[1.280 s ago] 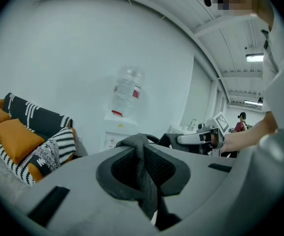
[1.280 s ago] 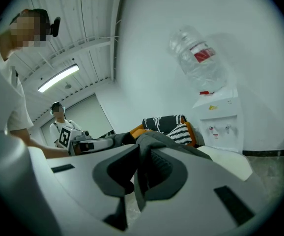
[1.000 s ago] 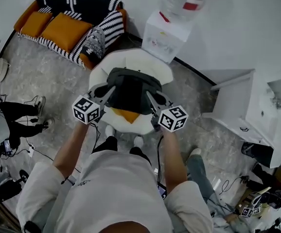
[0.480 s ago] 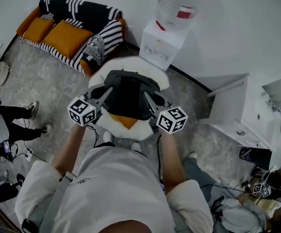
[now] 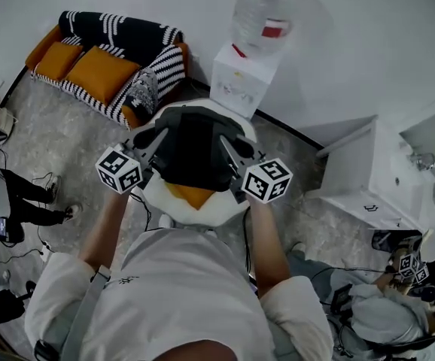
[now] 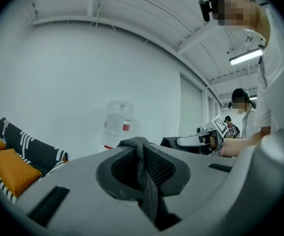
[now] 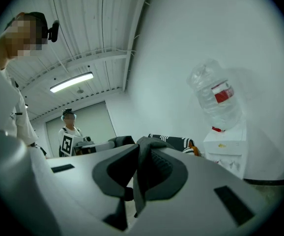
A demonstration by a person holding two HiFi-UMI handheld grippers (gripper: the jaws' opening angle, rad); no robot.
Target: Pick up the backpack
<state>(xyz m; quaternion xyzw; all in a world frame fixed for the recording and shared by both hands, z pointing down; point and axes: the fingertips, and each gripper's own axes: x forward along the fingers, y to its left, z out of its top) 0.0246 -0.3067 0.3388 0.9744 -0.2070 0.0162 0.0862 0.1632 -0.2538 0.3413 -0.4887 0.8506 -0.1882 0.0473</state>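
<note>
Your left gripper [image 5: 159,135] and right gripper [image 5: 226,141] each clench a strap [image 6: 143,166] of the black backpack [image 5: 195,156], which hangs between them over the white chair [image 5: 216,210] with its orange cushion [image 5: 193,195].

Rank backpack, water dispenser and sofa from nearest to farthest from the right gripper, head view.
1. backpack: its strap is pinched in the right gripper.
2. water dispenser: just beyond, against the wall.
3. sofa: far upper left.

- My left gripper [image 6: 143,165] has its jaws pinched on a dark backpack strap [image 6: 151,200].
- Beyond it I see a water bottle [image 6: 116,124] against the white wall [image 6: 73,73].
- A striped sofa [image 6: 30,145] with orange cushions [image 6: 7,170] sits far left.
</note>
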